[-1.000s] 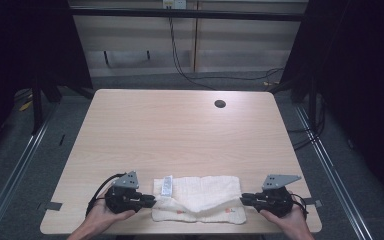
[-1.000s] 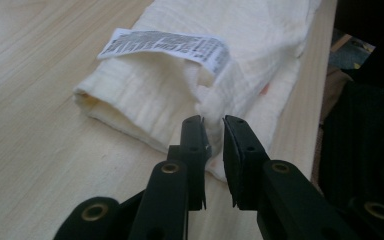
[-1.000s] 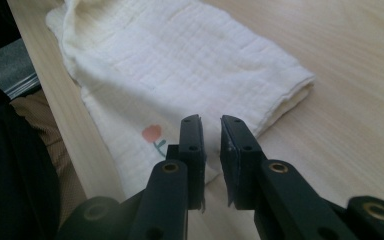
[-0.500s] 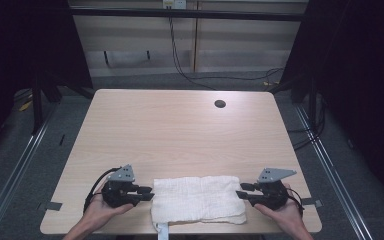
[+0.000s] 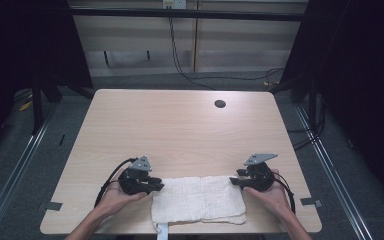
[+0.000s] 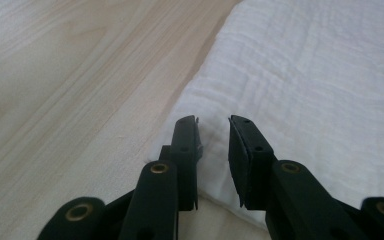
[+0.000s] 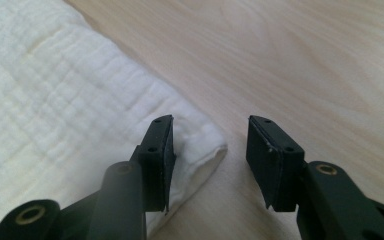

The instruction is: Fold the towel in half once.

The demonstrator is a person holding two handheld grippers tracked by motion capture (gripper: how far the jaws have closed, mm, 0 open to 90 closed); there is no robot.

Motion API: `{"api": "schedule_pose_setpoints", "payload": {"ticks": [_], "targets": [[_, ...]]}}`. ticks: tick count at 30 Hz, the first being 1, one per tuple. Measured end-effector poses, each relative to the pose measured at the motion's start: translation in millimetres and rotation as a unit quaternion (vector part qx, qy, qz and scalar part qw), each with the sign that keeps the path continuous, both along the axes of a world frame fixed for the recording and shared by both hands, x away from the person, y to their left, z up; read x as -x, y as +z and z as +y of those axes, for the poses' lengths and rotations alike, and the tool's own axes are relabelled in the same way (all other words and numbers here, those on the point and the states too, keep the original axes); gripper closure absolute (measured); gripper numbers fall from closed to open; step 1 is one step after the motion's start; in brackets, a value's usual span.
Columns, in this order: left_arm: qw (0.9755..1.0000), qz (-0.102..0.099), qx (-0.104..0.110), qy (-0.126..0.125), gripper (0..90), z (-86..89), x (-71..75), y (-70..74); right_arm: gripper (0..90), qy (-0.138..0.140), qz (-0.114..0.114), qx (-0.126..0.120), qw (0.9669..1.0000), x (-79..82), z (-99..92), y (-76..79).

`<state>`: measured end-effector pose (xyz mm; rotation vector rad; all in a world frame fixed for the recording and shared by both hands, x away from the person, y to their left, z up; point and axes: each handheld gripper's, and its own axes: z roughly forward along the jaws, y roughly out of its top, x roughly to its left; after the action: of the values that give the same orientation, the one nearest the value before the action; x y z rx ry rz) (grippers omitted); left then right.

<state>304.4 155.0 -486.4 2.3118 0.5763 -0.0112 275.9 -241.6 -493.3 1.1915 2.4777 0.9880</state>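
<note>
You had laid the folded cloth point(image 5: 198, 199) flat at the near edge of the table point(image 5: 180, 125), and your left gripper point(image 5: 156, 186) and right gripper point(image 5: 233, 181) flanked its ends, jaws just parted and gripping nothing, so the fold could settle undisturbed.
</note>
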Motion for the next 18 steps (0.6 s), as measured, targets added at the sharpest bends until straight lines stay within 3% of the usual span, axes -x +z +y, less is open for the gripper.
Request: {"api": "schedule_pose_setpoints", "payload": {"ticks": [3, 11, 12, 15, 18], "targets": [[1.0, -0.002, -0.006, 0.002, 73.7, -0.1, -0.7, -3.2, 56.2, 0.003, 0.002, 0.001, 1.0, -0.3, 1.9, -2.2], [0.9998, 0.011, 0.009, 0.016, 71.0, -0.4, -8.1, -6.8, 79.8, 0.026, -0.004, -0.005, 0.9997, -6.6, 4.4, -2.9], [0.9994, 0.015, 0.011, 0.029, 71.1, -2.2, -13.6, -7.2, 81.8, 0.021, 0.002, -0.007, 0.9998, -9.2, 3.2, -2.8], [0.9994, 0.01, 0.003, 0.033, 69.9, -8.1, -21.6, -6.2, 84.1, 0.009, 0.003, -0.004, 0.9999, -20.1, -1.6, -2.2], [0.9991, 0.014, 0.013, 0.039, 67.3, -12.7, -26.3, -7.6, 84.6, 0.0, 0.003, -0.005, 1.0, -29.1, -7.0, -2.5]]}}
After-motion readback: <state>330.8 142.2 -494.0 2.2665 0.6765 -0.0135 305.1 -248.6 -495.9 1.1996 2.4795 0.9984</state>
